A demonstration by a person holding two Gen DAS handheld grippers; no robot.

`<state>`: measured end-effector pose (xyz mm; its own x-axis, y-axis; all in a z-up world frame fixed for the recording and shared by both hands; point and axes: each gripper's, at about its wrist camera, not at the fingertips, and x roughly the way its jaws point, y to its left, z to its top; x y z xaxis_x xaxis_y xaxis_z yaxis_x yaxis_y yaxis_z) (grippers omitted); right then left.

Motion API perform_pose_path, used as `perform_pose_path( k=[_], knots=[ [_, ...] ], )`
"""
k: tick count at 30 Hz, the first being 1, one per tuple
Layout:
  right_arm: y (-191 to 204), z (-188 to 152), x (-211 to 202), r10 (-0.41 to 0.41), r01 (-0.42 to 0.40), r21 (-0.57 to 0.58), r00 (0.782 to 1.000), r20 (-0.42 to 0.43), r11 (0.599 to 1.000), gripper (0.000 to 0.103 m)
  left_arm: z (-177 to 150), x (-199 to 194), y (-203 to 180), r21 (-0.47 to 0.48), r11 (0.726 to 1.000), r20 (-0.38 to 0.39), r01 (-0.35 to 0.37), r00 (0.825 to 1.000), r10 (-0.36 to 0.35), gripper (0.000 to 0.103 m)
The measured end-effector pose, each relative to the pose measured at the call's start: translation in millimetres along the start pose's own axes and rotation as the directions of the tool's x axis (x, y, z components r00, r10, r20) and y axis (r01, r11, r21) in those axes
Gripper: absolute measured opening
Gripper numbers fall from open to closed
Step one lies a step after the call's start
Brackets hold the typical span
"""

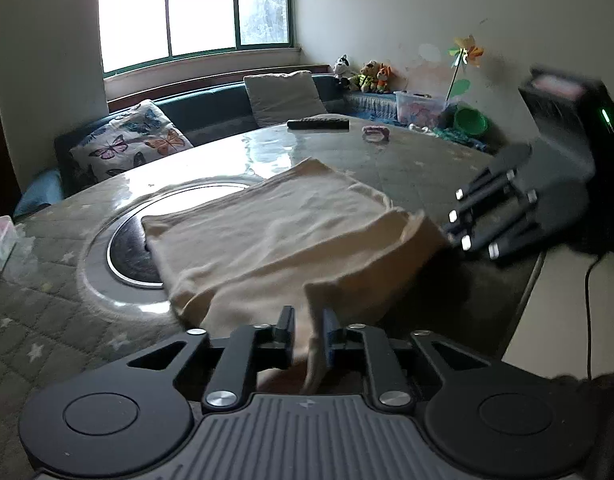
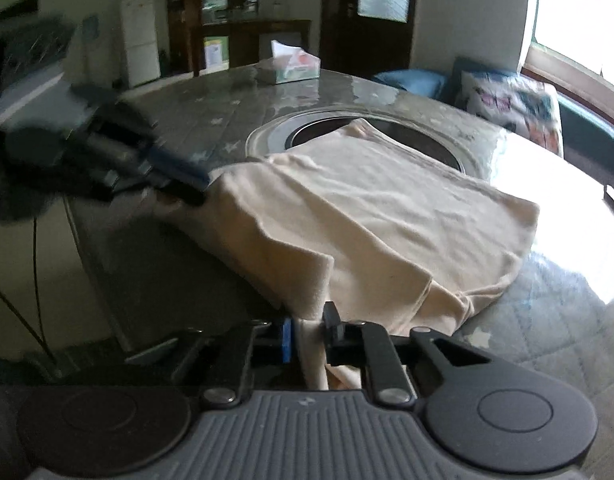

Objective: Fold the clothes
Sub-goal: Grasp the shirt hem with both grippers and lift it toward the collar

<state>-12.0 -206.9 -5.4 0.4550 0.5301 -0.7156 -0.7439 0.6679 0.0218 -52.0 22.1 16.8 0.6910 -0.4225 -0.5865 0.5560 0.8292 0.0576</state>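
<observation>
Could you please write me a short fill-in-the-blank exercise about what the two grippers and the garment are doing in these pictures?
1. The left gripper is shut on the near edge of the ____-coloured garment.
2. The right gripper is ____ on the same garment's edge.
3. The garment's far end covers part of a round ____ insert set in the table.
4. A black ____ control lies on the far side of the table.

Missing words: cream; shut; black; remote

At the bottom of the frame the right gripper (image 2: 309, 330) pinches the cream garment (image 2: 371, 216); at mid-left the blurred left gripper (image 2: 195, 188) grips another corner. A tissue box (image 2: 293, 66) sits at upper centre.
</observation>
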Motion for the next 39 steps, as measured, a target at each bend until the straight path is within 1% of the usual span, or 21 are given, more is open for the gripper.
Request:
perform_pose_path(
  k=[1,2,3,4,5,8,13,15,16,17,18,19,22,26,30,32,35,37,39],
  knots=[
    [-2,2,-1,0.006,-0.006,0.015,1.0,0.002,1.0,0.012,-3,-3,-1,0.01,1.0,-0.001,-0.01,1.0,0.01,0.032],
    [-4,5,-2,0.011,-0.011,0.03,1.0,0.005,0.999,0.012,-6,-5,-3,0.029,0.999,0.002,-0.024,1.0,0.024,0.038],
    [-6,7,-3,0.016,-0.016,0.045,1.0,0.008,0.999,0.011,-9,-7,-5,0.047,0.998,0.004,-0.037,0.999,0.036,0.041],
    [-9,9,-4,0.021,-0.022,0.06,1.0,0.012,0.998,0.011,-12,-9,-8,0.068,0.997,0.005,-0.048,0.999,0.048,0.046],
    [-11,12,-5,0.022,-0.023,0.067,1.0,0.017,0.998,0.011,-14,-11,-11,0.091,0.994,0.007,-0.059,0.998,0.059,0.049],
    [-15,21,-8,0.023,-0.025,0.082,0.999,0.032,0.996,0.011,-20,-11,-22,0.17,0.981,0.021,-0.093,0.996,0.091,0.053],
    [-17,29,-12,0.01,-0.015,0.091,0.998,0.058,0.996,0.011,-26,2,-29,0.257,0.955,0.027,-0.147,0.989,0.145,0.053],
    [-19,29,-13,0.0,-0.007,0.103,0.998,0.067,0.995,0.011,-29,8,-29,0.285,0.943,0.021,-0.169,0.985,0.17,0.042],
    [-19,29,-14,-0.004,-0.004,0.109,0.997,0.071,0.994,0.011,-30,10,-28,0.294,0.94,0.018,-0.175,0.984,0.178,0.035],
    [-19,28,-14,-0.006,-0.002,0.114,0.997,0.075,0.993,0.01,-30,11,-27,0.299,0.938,0.017,-0.178,0.983,0.181,0.029],
    [-20,26,-14,-0.008,-0.002,0.125,0.997,0.081,0.992,0.01,-30,10,-26,0.302,0.937,0.021,-0.175,0.984,0.177,0.025],
    [-19,23,-14,-0.014,0.003,0.13,0.996,0.086,0.992,0.01,-29,9,-25,0.303,0.938,0.027,-0.171,0.985,0.171,0.018],
    [-15,17,-16,-0.036,0.021,0.133,0.993,0.111,0.991,0.01,-25,2,-22,0.288,0.942,0.049,-0.172,0.985,0.165,0.01],
    [-10,13,-26,-0.053,0.033,0.129,0.985,0.161,0.991,0.009,-18,-12,-18,0.226,0.963,0.072,-0.149,0.988,0.136,0.008],
    [-4,9,-43,-0.055,0.032,0.123,0.98,0.192,0.992,0.009,-14,-33,-24,0.198,0.974,0.086,-0.112,0.992,0.096,0.008],
    [3,4,-56,-0.047,0.025,0.111,0.978,0.202,0.993,0.009,-13,-49,-27,0.165,0.983,0.082,-0.083,0.994,0.071,0.008],
    [18,-4,-78,-0.032,0.013,0.095,0.978,0.208,0.995,0.009,-10,-78,-33,0.126,0.991,0.096,-0.046,0.995,0.034,0.008],
    [27,-8,-94,-0.018,-0.002,0.093,0.976,0.215,0.996,0.009,-6,-92,-37,0.117,0.992,0.102,-0.036,0.994,0.025,0.008],
    [33,-9,-102,-0.006,-0.015,0.097,0.977,0.214,0.995,0.009,-2,-95,-36,0.108,0.994,0.098,-0.033,0.995,0.023,0.008]
  ],
)
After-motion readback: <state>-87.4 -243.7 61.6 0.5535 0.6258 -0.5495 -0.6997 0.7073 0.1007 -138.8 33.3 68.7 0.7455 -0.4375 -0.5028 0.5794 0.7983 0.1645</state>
